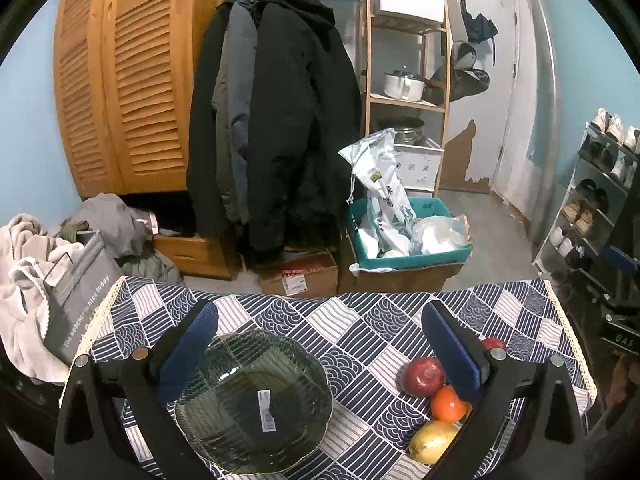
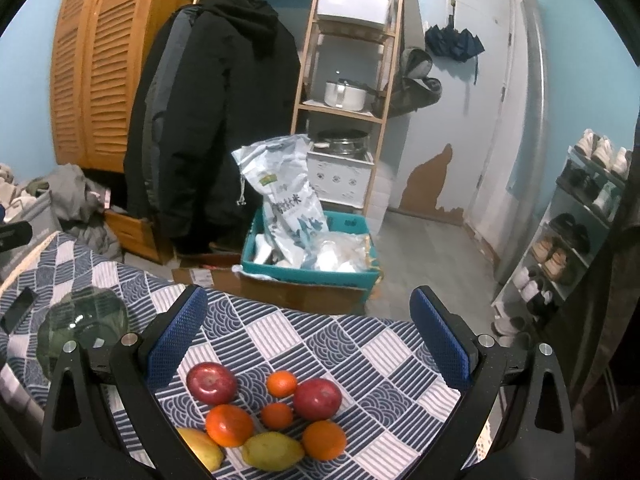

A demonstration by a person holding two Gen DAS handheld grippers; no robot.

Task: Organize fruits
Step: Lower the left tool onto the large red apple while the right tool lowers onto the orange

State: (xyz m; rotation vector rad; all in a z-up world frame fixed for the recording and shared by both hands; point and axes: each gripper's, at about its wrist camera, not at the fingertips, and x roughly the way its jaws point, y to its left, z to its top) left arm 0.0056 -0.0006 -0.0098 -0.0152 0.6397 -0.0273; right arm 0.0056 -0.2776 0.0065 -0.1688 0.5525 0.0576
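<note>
**Fruits grouped on the patterned cloth, right of an empty glass plate**

Fruits lie loose on the blue-and-white patterned tablecloth (image 2: 360,344), none of them on the green glass plate (image 1: 256,404). Going left to right in the left wrist view: a grey bag (image 1: 76,296) with white lettering stands at the table's left edge, then the left gripper (image 1: 320,356) hangs over the plate with its blue-padded fingers spread wide and nothing between them. The plate sits just inside its left finger and carries a small white sticker (image 1: 267,410). Farther right, partly behind the right finger, are a red apple (image 1: 423,376), an orange (image 1: 448,403) and a yellow mango (image 1: 433,441), close together.

In the right wrist view the plate appears at the far left, well apart from the fruit. The right gripper (image 2: 308,340) is likewise wide open and empty, held above the cluster. Below it, from the left: a yellow mango (image 2: 202,448) cut by the frame edge, a red apple (image 2: 211,383), a large orange (image 2: 229,425), a second mango (image 2: 272,451), two small tangerines (image 2: 282,383) (image 2: 277,415), a second red apple (image 2: 317,398) and another orange (image 2: 324,440). Several touch their neighbours.
</note>
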